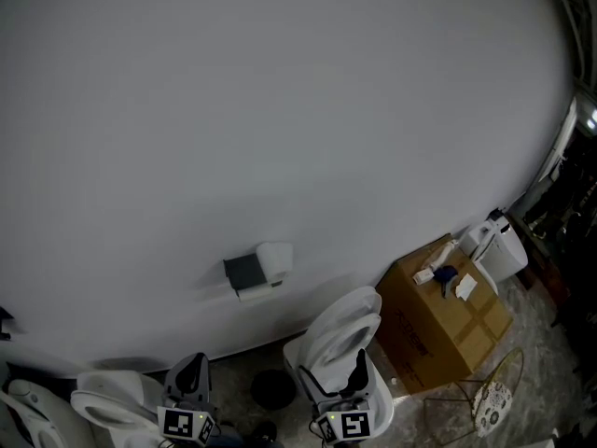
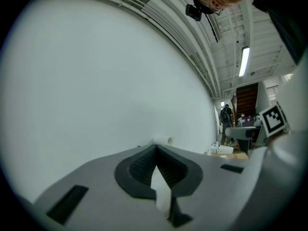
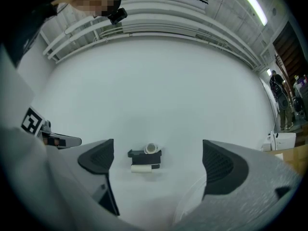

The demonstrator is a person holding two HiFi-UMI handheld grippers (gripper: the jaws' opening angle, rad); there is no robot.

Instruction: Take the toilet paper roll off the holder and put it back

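Toilet paper in a white roll point(image 1: 275, 259) is sitting on the dark wall-mounted holder point(image 1: 244, 272), low in the middle of the head view. Along the bottom edge, well apart from it, the left gripper point(image 1: 193, 373) is pressing its jaws together on nothing, and the right gripper point(image 1: 357, 371) is holding its jaws wide apart, empty.

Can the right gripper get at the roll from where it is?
Probably yes: the right gripper has its jaws apart, and the roll on its holder shows between them with nothing in the way, though some way off.
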